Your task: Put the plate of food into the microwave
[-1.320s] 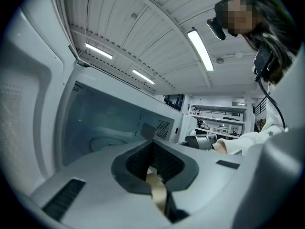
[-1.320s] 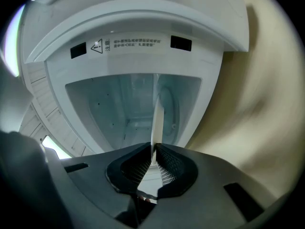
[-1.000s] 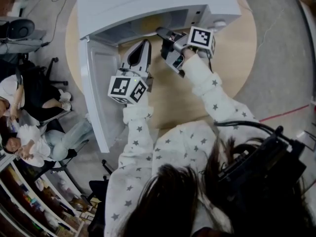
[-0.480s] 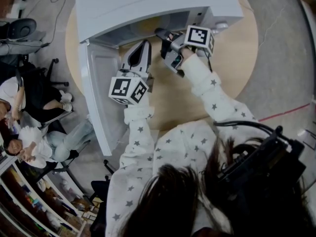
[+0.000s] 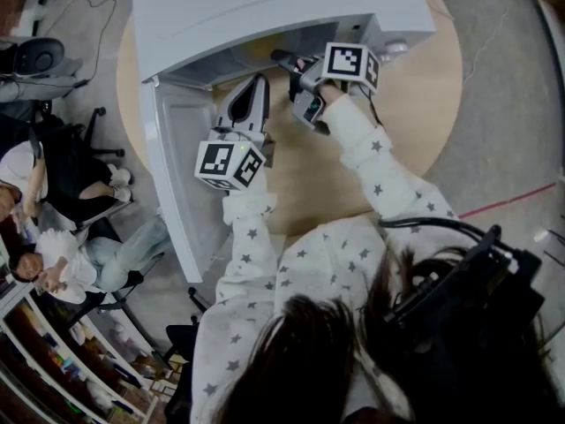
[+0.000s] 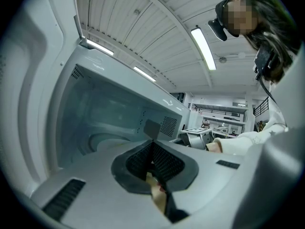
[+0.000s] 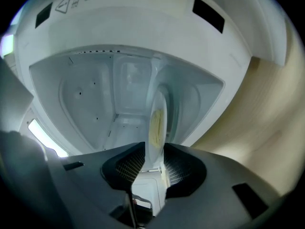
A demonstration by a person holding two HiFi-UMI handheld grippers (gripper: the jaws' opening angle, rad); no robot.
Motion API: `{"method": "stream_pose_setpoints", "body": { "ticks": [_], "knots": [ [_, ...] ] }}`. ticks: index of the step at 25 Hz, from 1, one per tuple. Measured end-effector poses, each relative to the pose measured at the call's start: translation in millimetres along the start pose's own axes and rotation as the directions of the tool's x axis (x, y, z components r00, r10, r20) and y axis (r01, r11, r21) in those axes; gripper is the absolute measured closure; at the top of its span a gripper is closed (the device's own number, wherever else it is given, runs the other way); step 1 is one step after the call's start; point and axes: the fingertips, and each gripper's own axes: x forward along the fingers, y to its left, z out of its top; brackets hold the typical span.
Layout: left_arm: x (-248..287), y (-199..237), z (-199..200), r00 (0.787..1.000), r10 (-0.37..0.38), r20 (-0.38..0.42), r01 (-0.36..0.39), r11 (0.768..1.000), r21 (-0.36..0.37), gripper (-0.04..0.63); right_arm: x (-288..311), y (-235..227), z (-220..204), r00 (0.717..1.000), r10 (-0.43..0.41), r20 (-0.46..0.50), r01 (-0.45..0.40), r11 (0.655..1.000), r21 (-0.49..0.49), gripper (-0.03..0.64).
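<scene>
The white microwave (image 5: 265, 7) stands on the round wooden table (image 5: 415, 95) with its door (image 5: 177, 148) swung open to the left. My right gripper (image 5: 281, 57) reaches into the cavity mouth. In the right gripper view a white plate (image 7: 157, 123) with yellow food shows edge-on between the pads of my right gripper (image 7: 153, 163), inside the cavity (image 7: 95, 94). Its jaws are opening, and the plate rim is still between them. My left gripper (image 5: 256, 82) hovers at the cavity's lower edge, left of the right one. In the left gripper view my left gripper (image 6: 152, 147) is shut and empty.
The open door juts over the table's left edge. Bare wood lies in front of the microwave and to its right. People sit on chairs (image 5: 53, 166) on the floor at the left. A red line (image 5: 512, 200) crosses the floor at the right.
My right gripper has edged a little farther into the microwave opening. The left gripper has barely moved.
</scene>
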Motion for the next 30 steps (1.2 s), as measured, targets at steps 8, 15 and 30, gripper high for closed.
{"method": "stream_pose_setpoints", "body": {
  "ticks": [8,15,30],
  "knots": [
    [1,-3,-4,1.0,-0.002,-0.013,0.002,1.0,-0.002,0.594,-4,-10,-2,0.998,-0.055,0.014,0.055,0.998,-0.028,0.497],
    [1,-1,-5,1.0,-0.003,-0.016,0.003,1.0,0.006,0.594,-7,-14,-8,0.998,-0.056,-0.001,0.056,0.998,-0.013,0.497],
    [-22,-31,-6,1.0,-0.008,-0.002,0.008,1.0,0.025,0.594,-56,31,-42,0.988,0.129,-0.08,-0.132,0.991,-0.032,0.5]
  ]
}}
